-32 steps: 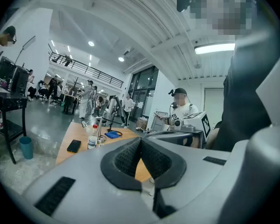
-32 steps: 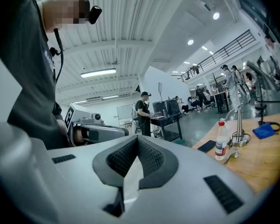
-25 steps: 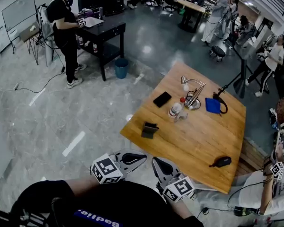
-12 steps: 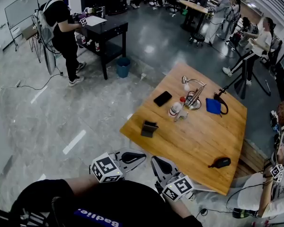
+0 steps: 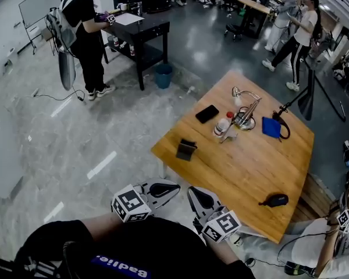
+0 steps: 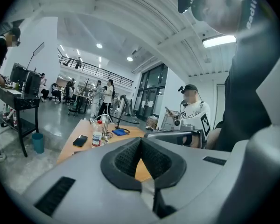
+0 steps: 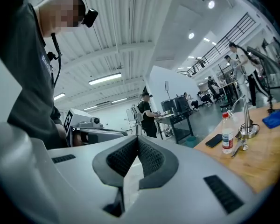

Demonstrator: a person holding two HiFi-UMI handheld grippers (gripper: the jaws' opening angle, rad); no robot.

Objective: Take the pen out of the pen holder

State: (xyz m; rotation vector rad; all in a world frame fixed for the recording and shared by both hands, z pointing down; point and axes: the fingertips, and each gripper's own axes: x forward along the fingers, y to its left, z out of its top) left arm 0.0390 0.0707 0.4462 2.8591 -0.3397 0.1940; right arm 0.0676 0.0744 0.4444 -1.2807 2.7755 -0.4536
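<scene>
**Head view.** The left gripper (image 5: 175, 186) and right gripper (image 5: 191, 192), each with jaws pressed together on nothing, remain close to the body at 6 o'clock, as they were a second ago. Only the camera has swung, sliding the wooden table (image 5: 244, 173) slightly rightward. The pen holder (image 5: 242, 121), with the pen (image 5: 252, 106) slanting out of it, stands at 1 o'clock from the grippers. It is well apart from them and just beside a bottle (image 5: 222, 125).
</scene>
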